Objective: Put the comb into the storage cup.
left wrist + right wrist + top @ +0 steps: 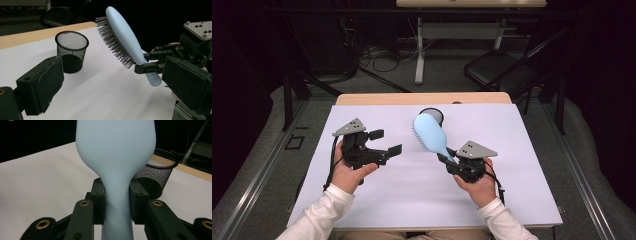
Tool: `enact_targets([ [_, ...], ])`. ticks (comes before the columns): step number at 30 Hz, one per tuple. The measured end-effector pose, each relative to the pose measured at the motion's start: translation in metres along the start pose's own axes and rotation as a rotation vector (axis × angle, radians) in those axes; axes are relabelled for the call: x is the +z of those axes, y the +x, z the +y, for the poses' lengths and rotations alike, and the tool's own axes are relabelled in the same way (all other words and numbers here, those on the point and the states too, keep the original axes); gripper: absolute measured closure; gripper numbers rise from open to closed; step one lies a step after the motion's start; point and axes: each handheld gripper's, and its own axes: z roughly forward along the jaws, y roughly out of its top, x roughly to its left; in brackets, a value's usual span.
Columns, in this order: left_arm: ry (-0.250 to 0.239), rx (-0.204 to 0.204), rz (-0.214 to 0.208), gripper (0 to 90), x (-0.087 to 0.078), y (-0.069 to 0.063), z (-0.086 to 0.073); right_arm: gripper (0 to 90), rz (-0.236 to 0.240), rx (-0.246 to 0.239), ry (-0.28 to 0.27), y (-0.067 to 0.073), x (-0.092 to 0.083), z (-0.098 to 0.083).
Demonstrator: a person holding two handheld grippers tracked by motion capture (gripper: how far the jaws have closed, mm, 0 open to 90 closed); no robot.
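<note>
Two claws work above the white worktop: the right claw clamps the blue hairbrush by its handle near the mesh cup, while the left claw gapes apart, holding nothing.

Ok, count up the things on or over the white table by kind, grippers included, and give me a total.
Hairbrush, light blue, held off the table: 1
Mesh cup, black: 1
Grippers: 2, the left gripper open, the right gripper shut on the hairbrush handle
Total: 4
</note>
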Motion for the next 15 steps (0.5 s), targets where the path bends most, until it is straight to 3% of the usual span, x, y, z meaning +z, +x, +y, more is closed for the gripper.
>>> enact_targets([
  [15,0.015,-0.004,-0.015,4.2,0.015,-0.003,0.008,69.2,-0.001,-0.001,-0.007,0.001,0.000,0.000],
])
